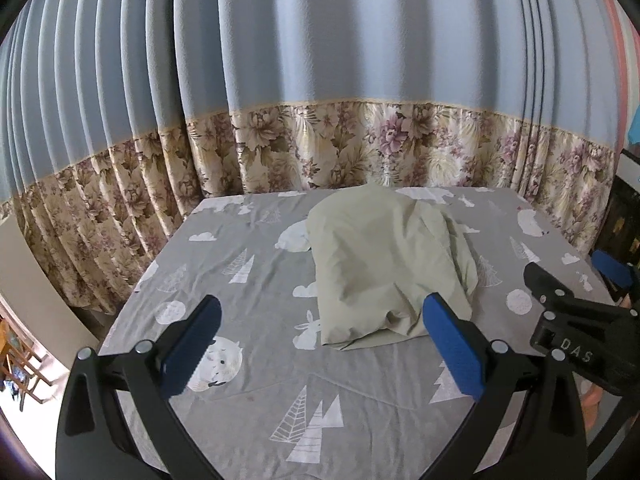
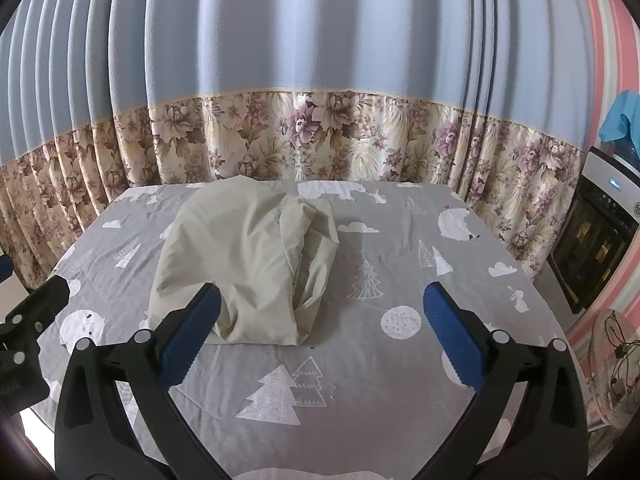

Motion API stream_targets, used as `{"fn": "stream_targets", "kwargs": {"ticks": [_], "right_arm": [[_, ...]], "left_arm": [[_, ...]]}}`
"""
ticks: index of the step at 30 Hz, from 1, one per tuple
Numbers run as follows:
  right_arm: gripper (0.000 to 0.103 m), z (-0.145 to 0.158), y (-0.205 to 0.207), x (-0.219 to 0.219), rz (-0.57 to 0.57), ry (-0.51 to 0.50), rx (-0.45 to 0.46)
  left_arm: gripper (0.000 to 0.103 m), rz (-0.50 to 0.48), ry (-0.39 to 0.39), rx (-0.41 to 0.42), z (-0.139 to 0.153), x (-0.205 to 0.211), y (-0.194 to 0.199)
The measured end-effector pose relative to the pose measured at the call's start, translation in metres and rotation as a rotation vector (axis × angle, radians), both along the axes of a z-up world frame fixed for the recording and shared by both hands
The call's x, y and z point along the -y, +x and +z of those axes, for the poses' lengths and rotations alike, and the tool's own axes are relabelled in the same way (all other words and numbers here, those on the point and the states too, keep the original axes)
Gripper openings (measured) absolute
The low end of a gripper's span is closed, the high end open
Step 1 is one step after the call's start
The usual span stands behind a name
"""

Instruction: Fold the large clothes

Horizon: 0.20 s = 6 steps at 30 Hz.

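Surface: bed sheet [image 1: 248, 420], grey, printed with white trees, clouds, rabbits and round animals; lightly creased, covers the whole bed.
Garment: pale green cloth [image 1: 384, 268], bunched in a loose heap on the sheet's middle, toward the far edge.
Left gripper [image 1: 320, 344]: fingers spread wide, empty, raised above the sheet just short of the heap's near edge.
Right gripper [image 2: 320, 344]: fingers spread wide, empty, to the right of the left one.
Backdrop: curtain [image 1: 320, 60], blue pleats above a floral band, behind the bed.
Right side: pink striped wall [image 2: 612, 92]; dark-fronted appliance [image 2: 592, 240].
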State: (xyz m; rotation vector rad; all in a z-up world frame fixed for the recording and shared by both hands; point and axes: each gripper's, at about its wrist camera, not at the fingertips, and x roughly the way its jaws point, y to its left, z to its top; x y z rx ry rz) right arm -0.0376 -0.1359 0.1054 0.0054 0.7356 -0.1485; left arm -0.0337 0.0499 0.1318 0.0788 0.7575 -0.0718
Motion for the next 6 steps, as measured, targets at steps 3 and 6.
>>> {"fn": "stream_targets", "kwargs": {"ticks": [3,6], "right_arm": [[0.1,0.0002,0.0002,-0.0001,-0.002,-0.004,0.001],[0.1,-0.0031,0.0009,-0.0001,-0.008,-0.009,0.002]], "left_arm": [[0.101,0.001,0.0,-0.001,-0.0009,0.0,0.001],[0.101,-0.001,0.0,-0.002,-0.001,-0.0008,0.0005]]}}
